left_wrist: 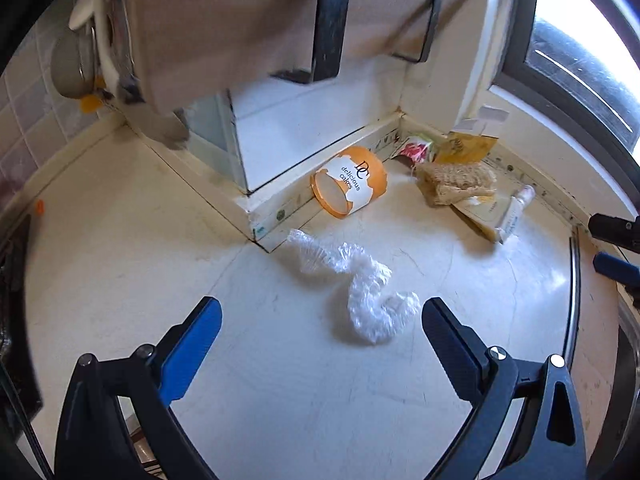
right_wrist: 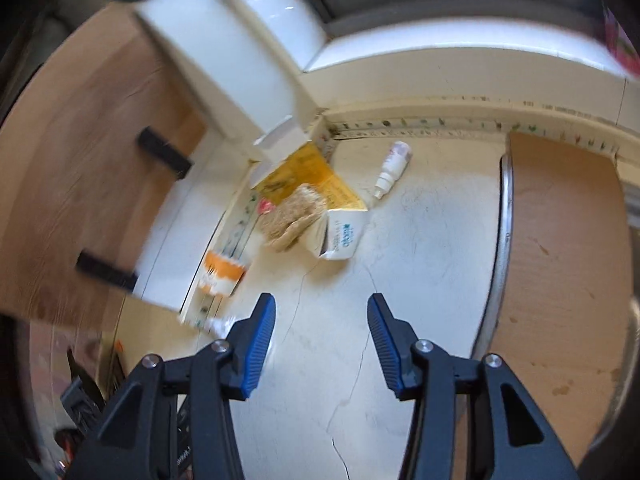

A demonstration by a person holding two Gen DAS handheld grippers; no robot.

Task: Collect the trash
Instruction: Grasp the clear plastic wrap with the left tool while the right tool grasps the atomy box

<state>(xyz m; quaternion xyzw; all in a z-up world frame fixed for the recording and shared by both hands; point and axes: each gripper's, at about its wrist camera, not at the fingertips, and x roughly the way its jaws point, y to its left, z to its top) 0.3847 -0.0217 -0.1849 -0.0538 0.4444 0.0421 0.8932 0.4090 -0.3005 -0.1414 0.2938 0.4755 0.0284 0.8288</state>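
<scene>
A crumpled clear plastic wrap (left_wrist: pixel 356 284) lies on the white countertop (left_wrist: pixel 280 380), just ahead of my open, empty left gripper (left_wrist: pixel 320 312), nearer its right finger. Behind it an orange "delicious cakes" tub (left_wrist: pixel 349 185) lies on its side against the wall; it shows blurred in the right wrist view (right_wrist: pixel 222 272). In the corner lie a brown loofah sponge (left_wrist: pixel 454 182), a yellow packet (left_wrist: pixel 464 149), a red-and-white wrapper (left_wrist: pixel 414 149), a small white carton (right_wrist: pixel 340 236) and a white dropper bottle (right_wrist: pixel 392 168). My right gripper (right_wrist: pixel 322 312) is open and empty, short of the carton.
A wooden cabinet (left_wrist: pixel 260 20) with black handles hangs over the counter's back. A window (left_wrist: pixel 580 60) is at the right. A brown board (right_wrist: pixel 560 260) covers the sink at the right. The right gripper's fingertips (left_wrist: pixel 614 248) show at the left view's right edge.
</scene>
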